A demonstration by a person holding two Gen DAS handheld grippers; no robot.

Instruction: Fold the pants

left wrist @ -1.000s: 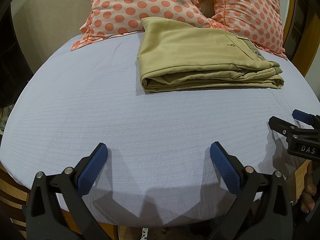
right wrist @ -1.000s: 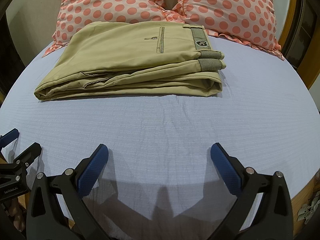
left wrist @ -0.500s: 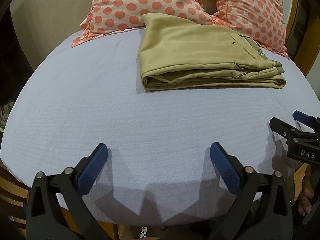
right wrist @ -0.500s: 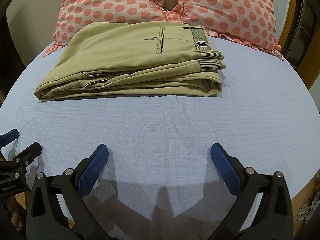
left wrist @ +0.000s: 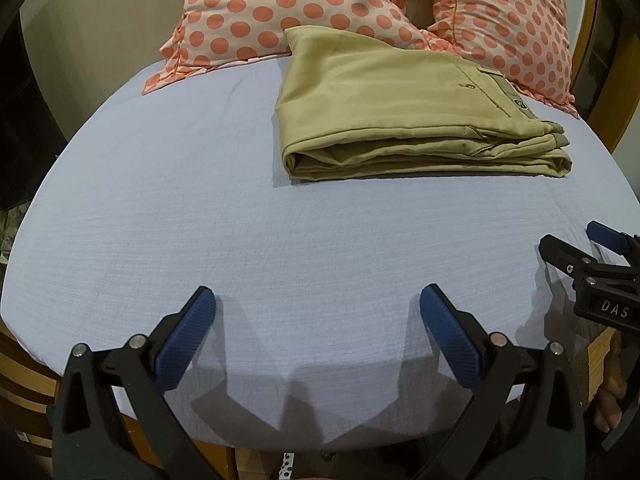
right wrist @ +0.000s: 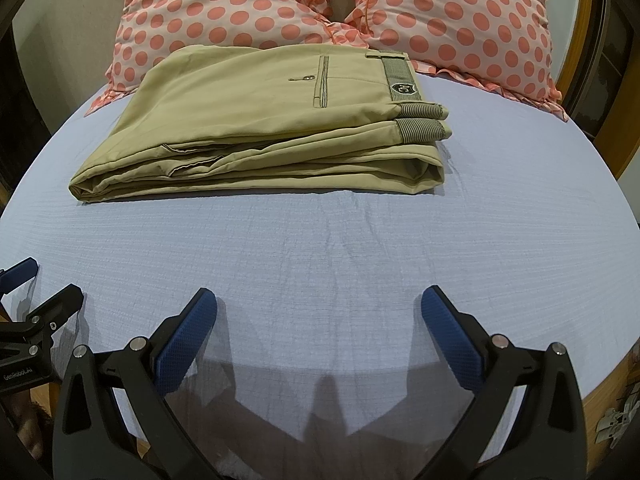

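one pants [right wrist: 272, 120], two pillows [right wrist: 224, 4], two grippers [right wrist: 316, 320].

Folded pants [right wrist: 272, 120] lie on the bed [right wrist: 360, 248], before 2 pillows [right wrist: 452, 12].

Black plastic left gripper [left wrist: 316, 316] and matching black right gripper [right wrist: 318, 316]: textured blue rubber pads [left wrist: 186, 338], silver screws (white "DAS" lettering on one side).
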